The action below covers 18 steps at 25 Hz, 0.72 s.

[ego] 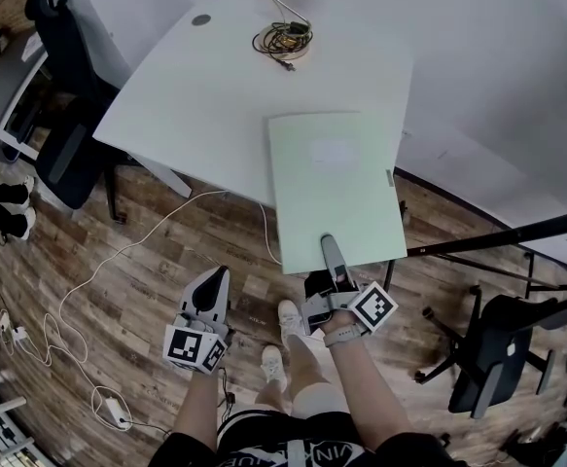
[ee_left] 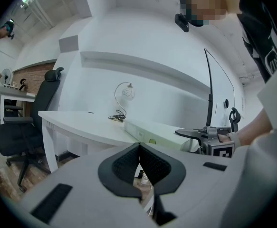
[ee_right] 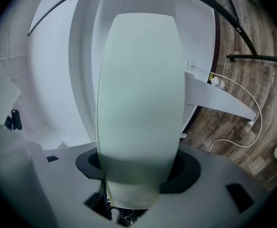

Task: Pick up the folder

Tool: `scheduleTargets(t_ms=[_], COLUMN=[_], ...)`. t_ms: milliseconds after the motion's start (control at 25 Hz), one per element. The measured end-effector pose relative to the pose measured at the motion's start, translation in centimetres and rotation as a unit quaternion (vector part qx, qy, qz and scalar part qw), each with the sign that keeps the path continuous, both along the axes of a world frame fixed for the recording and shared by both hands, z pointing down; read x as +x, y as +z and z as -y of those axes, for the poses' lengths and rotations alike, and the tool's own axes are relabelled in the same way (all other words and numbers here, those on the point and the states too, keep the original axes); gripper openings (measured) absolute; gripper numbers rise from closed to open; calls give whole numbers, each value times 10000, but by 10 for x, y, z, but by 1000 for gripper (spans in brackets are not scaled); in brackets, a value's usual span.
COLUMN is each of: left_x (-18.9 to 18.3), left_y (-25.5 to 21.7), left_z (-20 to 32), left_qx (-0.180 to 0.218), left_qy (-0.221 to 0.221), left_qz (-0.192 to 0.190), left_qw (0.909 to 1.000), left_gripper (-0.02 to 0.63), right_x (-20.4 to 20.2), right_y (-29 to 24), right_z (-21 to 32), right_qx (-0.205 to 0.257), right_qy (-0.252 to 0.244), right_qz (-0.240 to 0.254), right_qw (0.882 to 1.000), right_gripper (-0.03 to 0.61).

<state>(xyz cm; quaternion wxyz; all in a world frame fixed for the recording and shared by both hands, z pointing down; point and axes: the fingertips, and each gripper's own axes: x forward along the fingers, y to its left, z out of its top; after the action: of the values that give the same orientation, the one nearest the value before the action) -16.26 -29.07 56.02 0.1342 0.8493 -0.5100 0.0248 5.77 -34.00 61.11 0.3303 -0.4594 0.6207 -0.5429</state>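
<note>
The pale green folder point(ego: 334, 183) lies on the white table point(ego: 215, 95), its near edge overhanging. The right gripper point(ego: 330, 251) straddles that near edge with its jaws wide, not yet clamped on it. The left gripper point(ego: 218, 282) is at the near left, well apart from the folder, its jaws together and empty.

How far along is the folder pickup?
Done: the right gripper is at the folder, which overhangs the near edge of the table; one jaw lies on top of the overhang, the other below.
In hand: the grip. The jaws look wide, not yet clamped.
To do: close and lift; the folder lies flat on the table.
The left gripper hangs shut and empty over the floor.
</note>
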Motion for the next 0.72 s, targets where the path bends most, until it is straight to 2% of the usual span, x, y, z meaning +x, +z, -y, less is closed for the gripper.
scheduleTargets(t_ms=[160, 400, 520, 640, 720], left_x=[0, 0, -1, -4, -6], left_y=[-7, -16, -23, -25, -29], left_z=[-2, -6, -7, -9, -8], left_qx=[19, 136, 139, 214, 227], left_qy=[-29, -5, -44, -39, -68], left_qz=[0, -5, -22, -13, -14], left_qw=[10000, 9999, 9999, 9998, 9997], left_gripper=[14, 14, 14, 14, 14], right_x=[5, 11, 18, 17, 21], right_y=[-4, -15, -12, -26, -21], right_z=[-4, -8, -15, -15, -23], right_qx=[16, 138, -185, 67, -346], right_qy=[-155, -248, -213, -332, -243], right_qz=[-330, -566, -910, -1003, -1042], right_qw=[9993, 9980, 9955, 9944, 9937], right_gripper=[293, 293, 291, 292, 292])
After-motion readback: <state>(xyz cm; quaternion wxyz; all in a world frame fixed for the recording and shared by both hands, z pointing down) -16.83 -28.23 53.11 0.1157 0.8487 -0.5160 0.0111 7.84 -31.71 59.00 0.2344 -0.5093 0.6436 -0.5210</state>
